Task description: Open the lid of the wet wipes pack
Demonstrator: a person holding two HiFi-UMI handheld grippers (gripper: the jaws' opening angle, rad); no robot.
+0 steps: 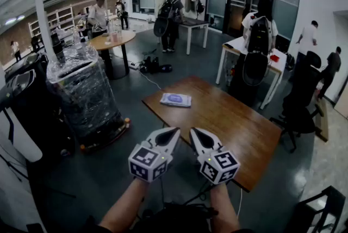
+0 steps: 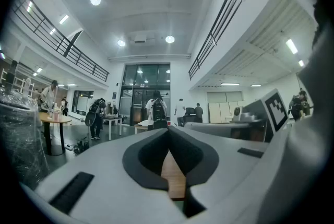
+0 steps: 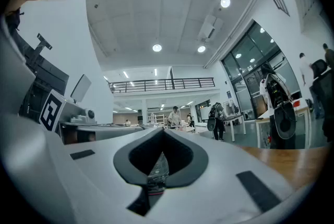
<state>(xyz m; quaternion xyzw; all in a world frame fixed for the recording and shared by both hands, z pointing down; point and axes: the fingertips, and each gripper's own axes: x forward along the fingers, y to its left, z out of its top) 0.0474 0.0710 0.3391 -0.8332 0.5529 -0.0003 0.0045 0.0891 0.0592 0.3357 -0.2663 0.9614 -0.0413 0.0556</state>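
The wet wipes pack (image 1: 175, 99), a flat bluish-white packet, lies near the far left corner of the brown wooden table (image 1: 228, 123); whether its lid is up cannot be told from this distance. Both grippers are held level just short of the table's near edge, well back from the pack. My left gripper (image 1: 175, 132) is shut with nothing in it, its jaws meeting at the tip in the left gripper view (image 2: 168, 130). Beside it, my right gripper (image 1: 192, 132) is also shut and empty (image 3: 163, 132). Neither gripper view shows the pack.
A plastic-wrapped cart (image 1: 81, 90) stands left of the table. Behind it are a white table (image 1: 247, 50) with a backpack, a black office chair (image 1: 299, 101) at the right, a round table (image 1: 111, 39) and several people farther back.
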